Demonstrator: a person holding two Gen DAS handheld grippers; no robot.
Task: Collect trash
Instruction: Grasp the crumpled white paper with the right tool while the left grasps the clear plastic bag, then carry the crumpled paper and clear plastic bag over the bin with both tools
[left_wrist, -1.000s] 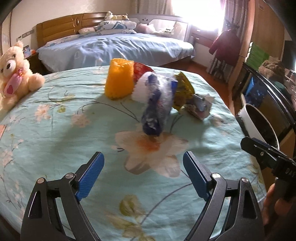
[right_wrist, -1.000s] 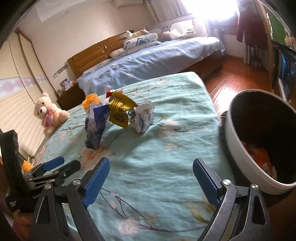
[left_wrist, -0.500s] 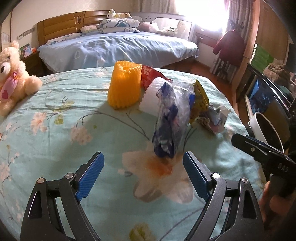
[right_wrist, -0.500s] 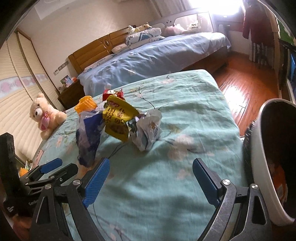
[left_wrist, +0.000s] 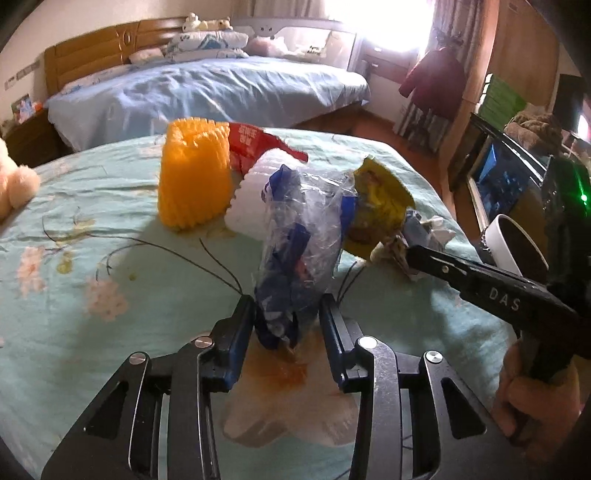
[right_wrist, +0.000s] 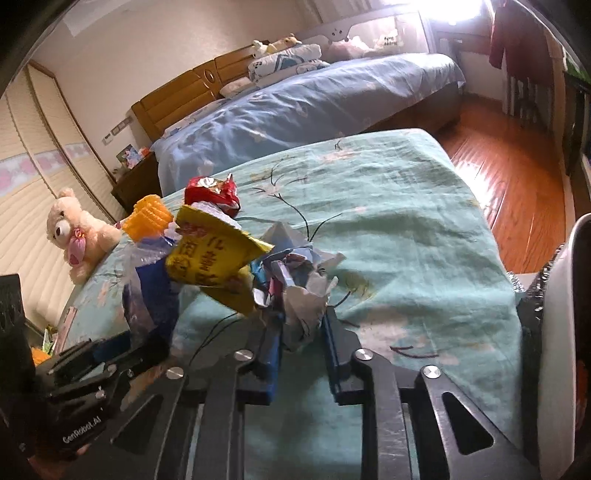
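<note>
Bedroom, floral teal bedspread (left_wrist: 92, 229). Left gripper (left_wrist: 287, 325) clenched on blue-clear crinkled plastic bag (left_wrist: 299, 251); right gripper (right_wrist: 301, 328) clenched on crumpled white paper wrapper (right_wrist: 303, 291). Grasp step; next likely lift both, carry to white round bin (right_wrist: 561, 314) at right.

Bed (left_wrist: 92, 206) with teal floral cover carries a trash cluster near its middle: orange foam net (left_wrist: 192, 177) upright, red wrapper (left_wrist: 255, 146) and white foam piece (left_wrist: 251, 206) just beside it, clear-blue plastic bag (left_wrist: 299, 243), yellow snack packet (left_wrist: 380, 210), crumpled paper wad (right_wrist: 303, 291). Teddy bear (right_wrist: 79, 236) sits at far left edge.
</note>
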